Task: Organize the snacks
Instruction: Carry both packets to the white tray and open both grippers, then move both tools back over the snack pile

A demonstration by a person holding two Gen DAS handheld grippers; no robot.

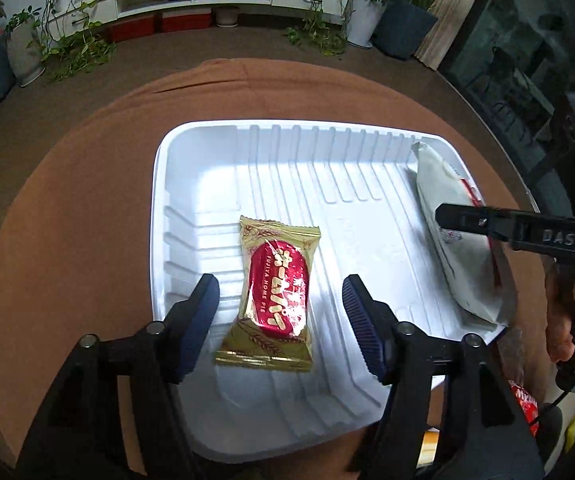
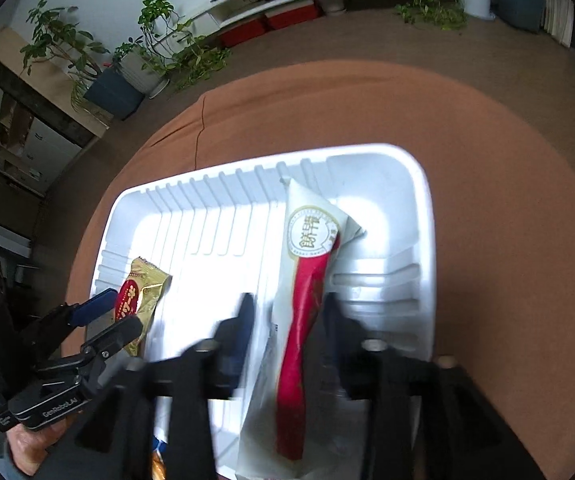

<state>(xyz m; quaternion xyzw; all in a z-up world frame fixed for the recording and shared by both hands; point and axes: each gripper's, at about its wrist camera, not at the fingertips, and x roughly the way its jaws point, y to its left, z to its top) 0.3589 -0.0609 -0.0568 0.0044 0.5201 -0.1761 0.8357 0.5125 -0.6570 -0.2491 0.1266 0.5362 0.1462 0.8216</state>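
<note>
Both snacks lie in the white tray point(image 1: 175, 184) on the bench, the gold-and-red pie packet point(image 1: 273, 294) near-left between the left gripper's point(image 1: 281, 296) parted jaws, the long white-and-red packet point(image 2: 307, 280) propped along the right wall between the right gripper's point(image 2: 289, 316) spread jaws, apparently released

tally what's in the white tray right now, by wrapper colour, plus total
Gold-and-red wrapper: 1, the pie snack on the left side of the tray
White-and-red wrapper: 1, the long packet by the right wall
Total: 2
</note>
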